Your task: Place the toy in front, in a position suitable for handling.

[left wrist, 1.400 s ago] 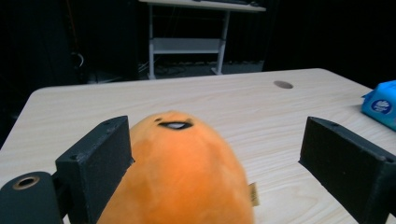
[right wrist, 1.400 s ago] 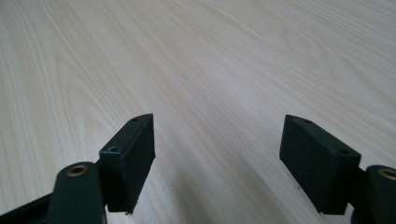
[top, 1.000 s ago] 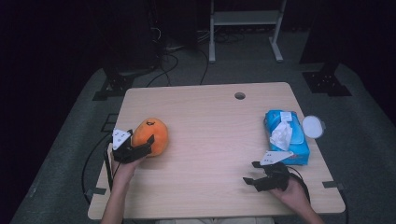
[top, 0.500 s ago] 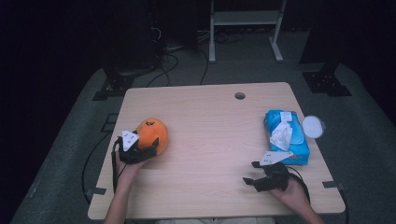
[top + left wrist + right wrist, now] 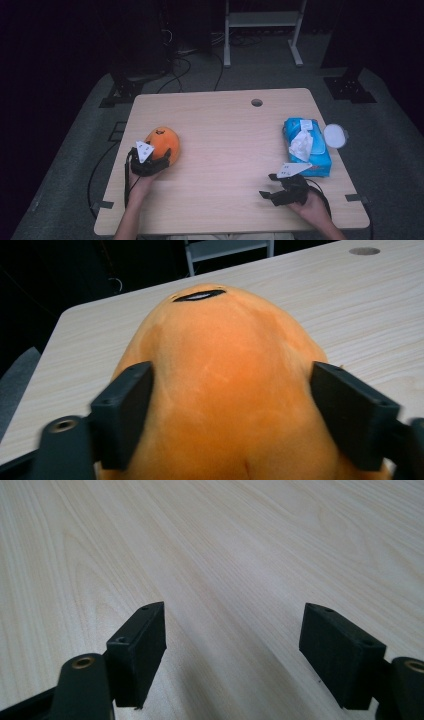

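Now the left tongs (image 5: 227,405) have just been closing, pads pressed on the plush (image 5: 225,390); squashy sides could slip out. Right tongs (image 5: 235,650) gape, nothing held.

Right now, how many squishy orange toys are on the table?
1. The orange plush toy lies near the table's left edge, between the left gripper's jaws.
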